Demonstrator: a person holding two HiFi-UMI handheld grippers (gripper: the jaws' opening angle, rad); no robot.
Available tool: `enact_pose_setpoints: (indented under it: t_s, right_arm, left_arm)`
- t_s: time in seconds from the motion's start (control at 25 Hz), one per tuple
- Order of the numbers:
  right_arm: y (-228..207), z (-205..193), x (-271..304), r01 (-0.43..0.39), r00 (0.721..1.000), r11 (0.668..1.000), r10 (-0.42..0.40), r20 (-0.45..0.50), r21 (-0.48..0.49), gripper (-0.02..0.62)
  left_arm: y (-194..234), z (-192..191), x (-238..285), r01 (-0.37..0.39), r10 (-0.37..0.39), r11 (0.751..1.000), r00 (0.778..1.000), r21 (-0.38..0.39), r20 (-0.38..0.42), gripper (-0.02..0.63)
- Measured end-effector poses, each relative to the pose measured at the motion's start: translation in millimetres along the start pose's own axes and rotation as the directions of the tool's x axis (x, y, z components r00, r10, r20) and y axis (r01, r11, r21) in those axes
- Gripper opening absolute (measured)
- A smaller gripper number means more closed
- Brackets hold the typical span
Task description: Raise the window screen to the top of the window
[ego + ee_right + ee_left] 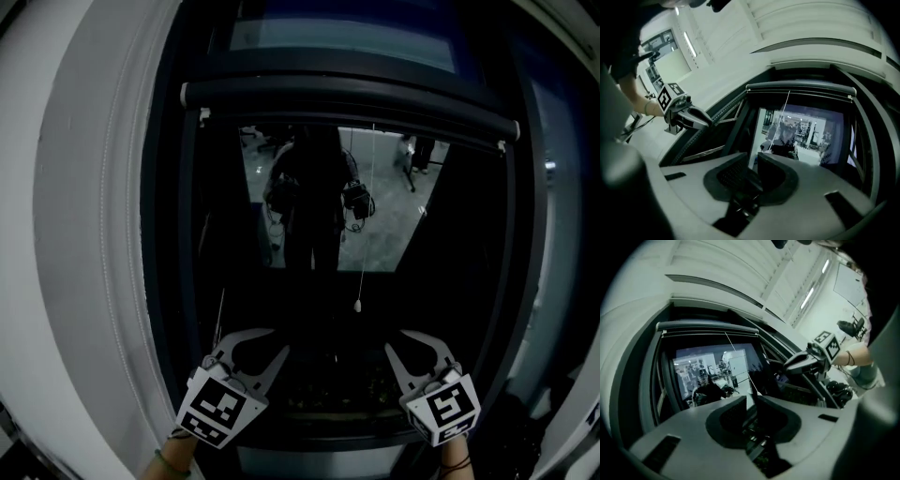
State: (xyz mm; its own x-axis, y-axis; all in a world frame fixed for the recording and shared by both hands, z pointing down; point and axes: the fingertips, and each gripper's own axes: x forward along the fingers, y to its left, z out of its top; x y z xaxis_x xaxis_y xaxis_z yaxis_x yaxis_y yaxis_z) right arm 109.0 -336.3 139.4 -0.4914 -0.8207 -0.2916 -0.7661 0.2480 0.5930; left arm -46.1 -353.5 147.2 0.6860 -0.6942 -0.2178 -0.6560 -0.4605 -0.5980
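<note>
Window screen sits well above left hand-held gripper and right hand-held gripper.

The thing doing all the carrying is the dark window frame. The window screen is sitting rolled up as a tube right across its top, reaching from one side post to the other. A thin pull cord is hanging down from that roll in front of the glass, with its little end bead dangling free. The bottom ledge is looking too dark to tell what's lying on it.
</note>
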Motion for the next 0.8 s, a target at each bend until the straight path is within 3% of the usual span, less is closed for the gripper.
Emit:
enact_pose_setpoints:
  t_s: [0.16, 0.28, 0.56, 0.8]
  right_arm:
    - [49.4, -27.5, -33.2, 0.017, 0.999, 0.987, -0.011, -0.037, 0.158, 0.057]
    - [94.4, -45.2, -63.1, 0.012, 0.996, 0.975, 0.008, -0.089, 0.223, 0.057]
    - [173.0, -63.7, -113.6, 0.015, 0.982, 0.941, 0.049, -0.180, 0.338, 0.057]
    - [225.3, -57.8, -177.2, 0.011, 0.970, 0.908, 0.092, -0.225, 0.419, 0.057]
  left_arm:
    - [-39.5, -30.2, -31.3, 0.036, -0.033, 0.985, 0.999, -0.169, 0.018, 0.067]
    - [-75.5, -57.5, -58.8, 0.059, -0.062, 0.963, 0.998, -0.265, -0.002, 0.067]
    - [-152.0, -104.6, -107.1, 0.102, -0.144, 0.918, 0.986, -0.383, -0.083, 0.067]
    - [-217.7, -112.9, -166.0, 0.083, -0.174, 0.874, 0.974, -0.479, -0.147, 0.067]
